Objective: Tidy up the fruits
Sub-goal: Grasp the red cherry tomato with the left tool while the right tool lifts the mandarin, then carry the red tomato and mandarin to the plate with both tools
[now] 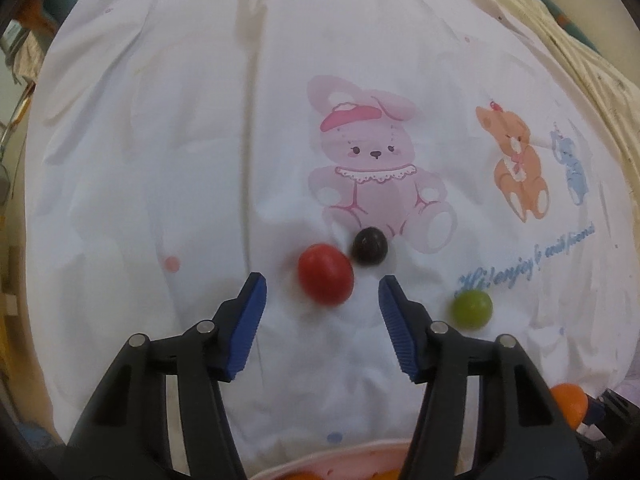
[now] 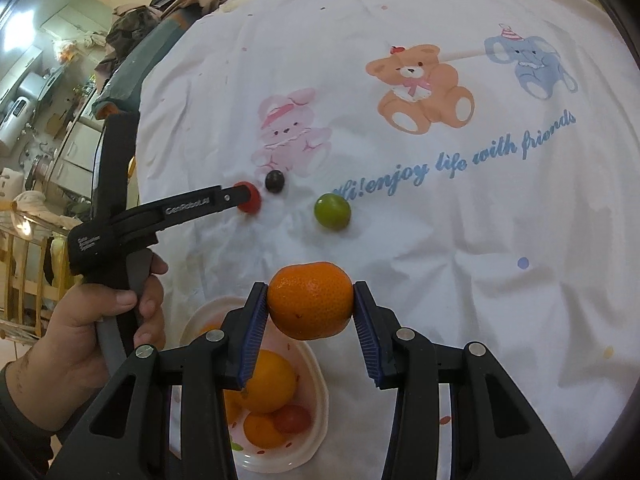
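the orange [image 2: 310, 300] sits clamped between the blue pads [image 2: 256, 332] of the right gripper [image 2: 310, 302], held in the air above the white sheet [image 2: 480, 260] and just past the far rim of the bowl [image 2: 316, 372]. the bowl is pale with small coloured spots; inside it lie two more oranges [image 2: 270, 380] and a small red fruit [image 2: 294, 418].

further out on the sheet, the red tomato [image 1: 325, 273] lies between the tips of the left gripper [image 1: 322, 284], whose jaws stand apart with bare cloth on both sides of the fruit, so nothing is gripped. from the right wrist view the left gripper's near finger covers part of the tomato, and a hand [image 2: 104, 328] grasps its handle at the left.

a dark grape [image 1: 369, 247] rests just behind the tomato, very near it, at the feet of the printed pink rabbit [image 1: 372, 160]. a green fruit [image 1: 471, 309] lies apart to the right, just outside the left gripper's right finger, below the blue printed lettering [image 2: 460, 160]. a printed bear [image 2: 420, 88] and a blue elephant [image 2: 528, 64] sit further back on the sheet.

in the left wrist view the orange shows at the lower right edge, and the bowl's rim at the bottom.
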